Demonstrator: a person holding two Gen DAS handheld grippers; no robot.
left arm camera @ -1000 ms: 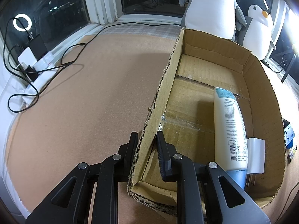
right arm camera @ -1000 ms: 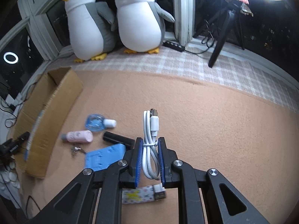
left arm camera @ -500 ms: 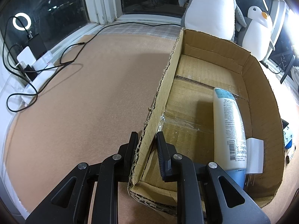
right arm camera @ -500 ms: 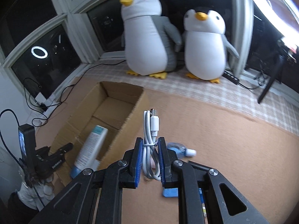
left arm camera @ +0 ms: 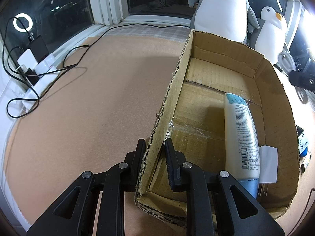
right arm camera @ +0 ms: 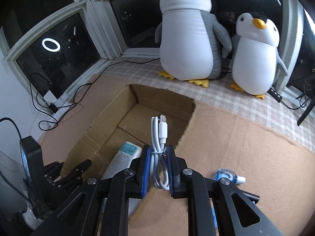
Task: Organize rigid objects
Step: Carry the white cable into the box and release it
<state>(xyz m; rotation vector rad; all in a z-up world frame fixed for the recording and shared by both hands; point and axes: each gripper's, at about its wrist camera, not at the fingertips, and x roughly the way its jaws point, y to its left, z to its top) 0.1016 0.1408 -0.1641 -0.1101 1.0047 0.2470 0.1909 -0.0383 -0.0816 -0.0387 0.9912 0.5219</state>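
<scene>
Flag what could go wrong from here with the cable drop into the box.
1. The right gripper clamps the cable only mid-coil; the free loops could snag the box wall beside them on release.
2. The bottle and white plug already fill one side of the box, so the cable may land on top of them.
3. The left gripper straddles one thin, frayed wall; a bump could shift the box.

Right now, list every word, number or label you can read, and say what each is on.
"Net Content": on the back label of the lotion bottle lying in the cardboard box.
The rest of the bottle's fine print, its barcode digits and its teal top label: too small to read.
White cable in the right gripper: no text.
</scene>
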